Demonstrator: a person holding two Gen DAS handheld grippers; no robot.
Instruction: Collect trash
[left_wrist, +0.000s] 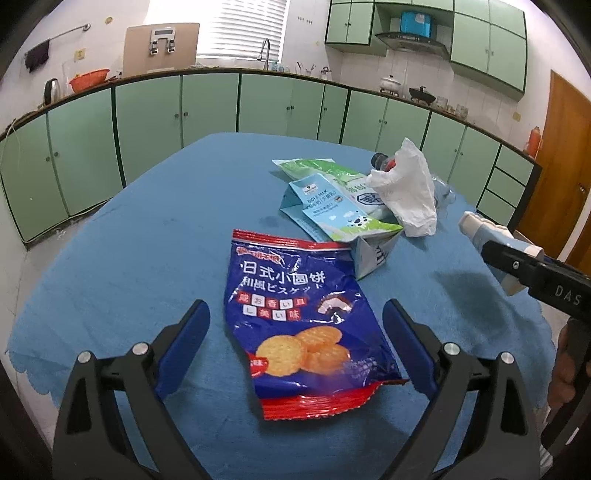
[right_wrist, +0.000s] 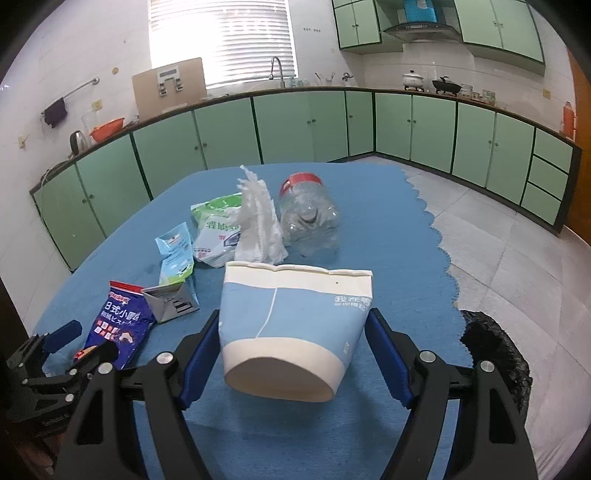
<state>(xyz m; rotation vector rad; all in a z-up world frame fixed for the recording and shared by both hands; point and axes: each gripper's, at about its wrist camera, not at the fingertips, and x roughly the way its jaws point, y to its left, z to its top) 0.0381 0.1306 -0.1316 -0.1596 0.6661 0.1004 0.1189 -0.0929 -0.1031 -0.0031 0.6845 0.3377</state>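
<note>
A blue-and-red biscuit bag lies flat on the blue table cloth. My left gripper is open, its fingers on either side of the bag, just above it. Behind lie a flattened milk carton, a green-and-white pouch, a crumpled white tissue and a clear plastic bottle with a red cap. My right gripper is shut on a squashed blue-and-white paper cup, held above the table. That cup also shows at the right of the left wrist view.
A black trash bag sits beyond the table's right edge, over the tiled floor. Green kitchen cabinets run along the far wall. The table's scalloped cloth edge runs down the right side.
</note>
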